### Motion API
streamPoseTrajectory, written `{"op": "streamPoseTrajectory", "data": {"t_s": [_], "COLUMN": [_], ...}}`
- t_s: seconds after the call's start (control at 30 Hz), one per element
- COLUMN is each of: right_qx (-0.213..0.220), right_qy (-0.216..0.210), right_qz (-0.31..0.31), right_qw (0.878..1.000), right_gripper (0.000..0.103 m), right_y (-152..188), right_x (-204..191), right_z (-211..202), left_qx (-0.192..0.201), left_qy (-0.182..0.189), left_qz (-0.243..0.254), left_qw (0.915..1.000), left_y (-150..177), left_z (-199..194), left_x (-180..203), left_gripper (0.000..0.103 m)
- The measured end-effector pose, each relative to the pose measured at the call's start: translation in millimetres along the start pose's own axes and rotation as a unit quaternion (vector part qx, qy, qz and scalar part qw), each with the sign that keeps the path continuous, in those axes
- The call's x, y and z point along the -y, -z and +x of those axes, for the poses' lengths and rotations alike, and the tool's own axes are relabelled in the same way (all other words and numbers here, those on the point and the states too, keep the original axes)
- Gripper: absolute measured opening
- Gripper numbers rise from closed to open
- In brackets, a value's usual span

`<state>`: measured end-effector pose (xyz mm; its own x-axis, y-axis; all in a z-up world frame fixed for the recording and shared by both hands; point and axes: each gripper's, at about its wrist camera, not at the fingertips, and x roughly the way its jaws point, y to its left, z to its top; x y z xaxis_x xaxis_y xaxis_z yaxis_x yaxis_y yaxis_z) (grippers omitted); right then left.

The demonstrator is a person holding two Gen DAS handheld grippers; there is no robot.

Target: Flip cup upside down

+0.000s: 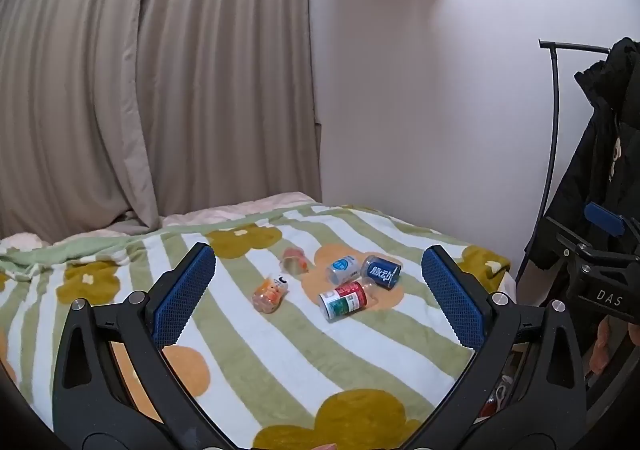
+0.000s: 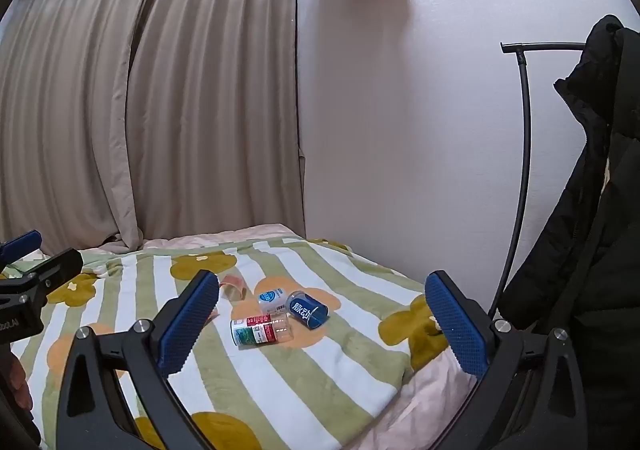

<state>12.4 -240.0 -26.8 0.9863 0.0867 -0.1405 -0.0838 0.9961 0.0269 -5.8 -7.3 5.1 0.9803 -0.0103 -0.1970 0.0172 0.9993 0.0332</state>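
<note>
Five small cups on the blanket (image 1: 280,350), all tipped on their sides, none upright, none inverted yet. Clustered mid-bed: red-green cup (image 1: 345,300), blue cup (image 1: 380,270), pale cup (image 1: 342,269), orange cup (image 1: 270,293), pink cup (image 1: 294,260). Left gripper (image 1: 318,296) spread wide, holding nothing — hovering above the near part of the bed, cluster ahead of and below the tips, well apart. Right gripper (image 2: 320,324) likewise spread and empty; in its view red-green cup (image 2: 259,330) lies near centre between the pads, blue cup (image 2: 309,309) just beyond, touching or nearly so — cannot tell which. Orange cup mostly hidden behind the right gripper's left finger (image 2: 188,322). Which cup is the target: not settled by the task line; red-green cup judged likeliest, being nearest and most central for both. Long axis of red-green cup roughly crosswise to the line of approach, clear end towards the right, labelled end towards the left; which end is the mouth cannot be told. Blue cup's axis slanted, dark round end facing near-right. Neither gripper clearly nearer; right one looks slightly better centred. Judged need: pinch across the cup's barrel, so wrist turned until the pads sit either side of that axis. Risk: soft blanket, cup may roll or nudge its neighbours.
</note>
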Motion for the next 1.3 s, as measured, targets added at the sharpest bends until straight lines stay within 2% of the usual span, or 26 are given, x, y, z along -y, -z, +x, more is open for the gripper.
{"op": "streamPoseTrajectory", "data": {"t_s": [1.3], "right_qx": [0.009], "right_qy": [-0.013], "right_qz": [-0.016], "right_qw": [1.000], "right_gripper": [0.103], "right_y": [-5.3], "right_x": [-13.7], "right_z": [-8.5], "left_qx": [0.005], "left_qy": [0.003], "left_qz": [-0.004], "left_qw": [1.0000], "left_y": [1.5], "left_z": [-9.1], "left_x": [3.6], "left_gripper": [0.103]}}
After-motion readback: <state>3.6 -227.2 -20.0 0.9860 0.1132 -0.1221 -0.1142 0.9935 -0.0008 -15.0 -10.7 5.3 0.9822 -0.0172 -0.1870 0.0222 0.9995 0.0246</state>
